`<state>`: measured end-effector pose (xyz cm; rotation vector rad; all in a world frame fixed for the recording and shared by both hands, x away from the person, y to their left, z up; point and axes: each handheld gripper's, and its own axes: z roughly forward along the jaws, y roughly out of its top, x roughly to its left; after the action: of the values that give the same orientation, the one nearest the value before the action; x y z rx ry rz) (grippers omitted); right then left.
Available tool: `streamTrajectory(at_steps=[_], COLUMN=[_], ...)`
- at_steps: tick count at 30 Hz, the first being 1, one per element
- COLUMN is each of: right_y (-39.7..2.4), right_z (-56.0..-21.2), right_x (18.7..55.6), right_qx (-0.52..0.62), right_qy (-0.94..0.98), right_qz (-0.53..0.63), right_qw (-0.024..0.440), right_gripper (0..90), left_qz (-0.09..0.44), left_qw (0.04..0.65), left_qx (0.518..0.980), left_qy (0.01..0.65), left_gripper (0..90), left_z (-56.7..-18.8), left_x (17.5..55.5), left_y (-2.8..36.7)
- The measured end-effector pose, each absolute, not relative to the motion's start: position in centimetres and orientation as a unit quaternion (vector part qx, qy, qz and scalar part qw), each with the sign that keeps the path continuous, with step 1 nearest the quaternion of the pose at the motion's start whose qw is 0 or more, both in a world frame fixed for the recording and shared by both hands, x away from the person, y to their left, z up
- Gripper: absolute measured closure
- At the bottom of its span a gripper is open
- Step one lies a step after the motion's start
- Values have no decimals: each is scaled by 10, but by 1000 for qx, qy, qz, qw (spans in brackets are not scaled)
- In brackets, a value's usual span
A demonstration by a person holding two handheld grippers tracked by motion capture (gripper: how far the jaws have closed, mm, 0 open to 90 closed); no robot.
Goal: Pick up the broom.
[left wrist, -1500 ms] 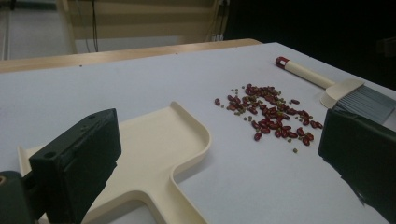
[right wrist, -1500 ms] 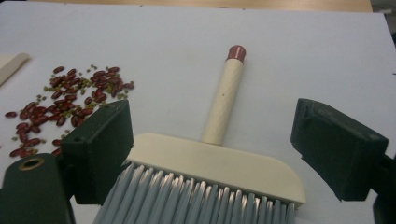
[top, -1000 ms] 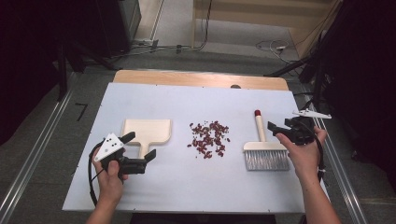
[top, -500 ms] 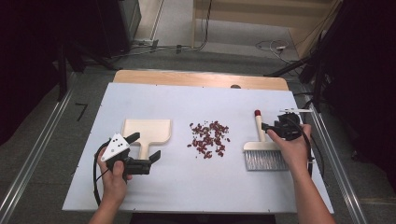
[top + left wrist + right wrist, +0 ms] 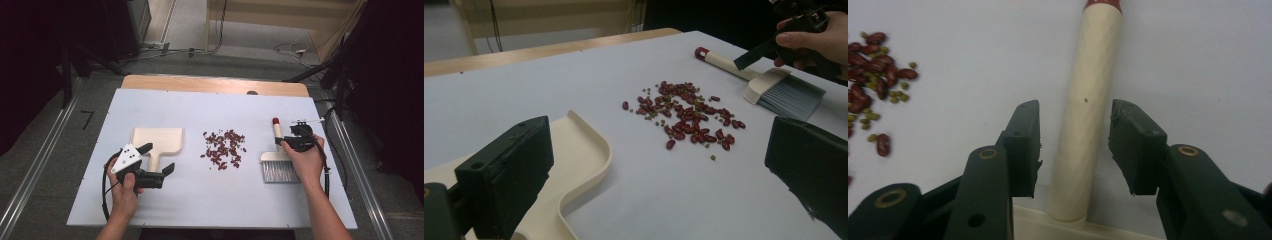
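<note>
- the brush (image 5: 278, 159) lies on the right part of the counter (image 5: 300, 107), its cream handle (image 5: 1088, 100) pointing far, the red tip at the far end and the grey bristles at the near end.
- the right tongs (image 5: 286, 142) are down over that handle, one jaw on each side of it; in the right gripper view a clear gap shows between each pad and the handle, so they are released, not gripping. the jaws have just been closing, with the handle between them.
- the right hand (image 5: 305, 157) sits just right of the brush head, the wrist bent so the tongs point left across the handle; the forearm comes in from the near edge, slanting a little left.
- a loose heap of red and green beans (image 5: 224, 148) lies mid-counter, left of the brush and apart from it.
- the cream dustpan (image 5: 157, 140) lies left of the beans, its short handle pointing near.
- the left tongs (image 5: 159, 159) are spread wide, released and holding nothing, one jaw each side of the dustpan's handle, pointing right toward the beans.
- the left hand (image 5: 125, 186) grips the tool from the near side, its forearm rising from the near edge; a black cable loops at its left.
</note>
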<state>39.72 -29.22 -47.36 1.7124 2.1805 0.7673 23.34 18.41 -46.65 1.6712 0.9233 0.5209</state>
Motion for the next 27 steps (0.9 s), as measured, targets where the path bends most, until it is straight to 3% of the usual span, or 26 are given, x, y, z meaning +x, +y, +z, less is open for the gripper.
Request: streamTrajectory(at_steps=[5,14,17,27], right_y=[-287,-282,-284,-295], right_z=[-479,-481,-481,-482], right_x=[397,399,400,390], right_qx=[597,598,611,599], right_qy=[757,761,751,741], right_qz=[233,213,215,271], right_qw=[131,131,129,134], right_gripper=[638,648,693,701], left_qz=[220,219,219,220], left_qw=[548,547,546,545], left_qx=[708,712,713,714], left_qy=[387,382,382,380], left_gripper=[0,0,0,0], left_z=[-466,-466,-466,-466], left_x=[233,233,233,234], left_y=[183,179,178,175])
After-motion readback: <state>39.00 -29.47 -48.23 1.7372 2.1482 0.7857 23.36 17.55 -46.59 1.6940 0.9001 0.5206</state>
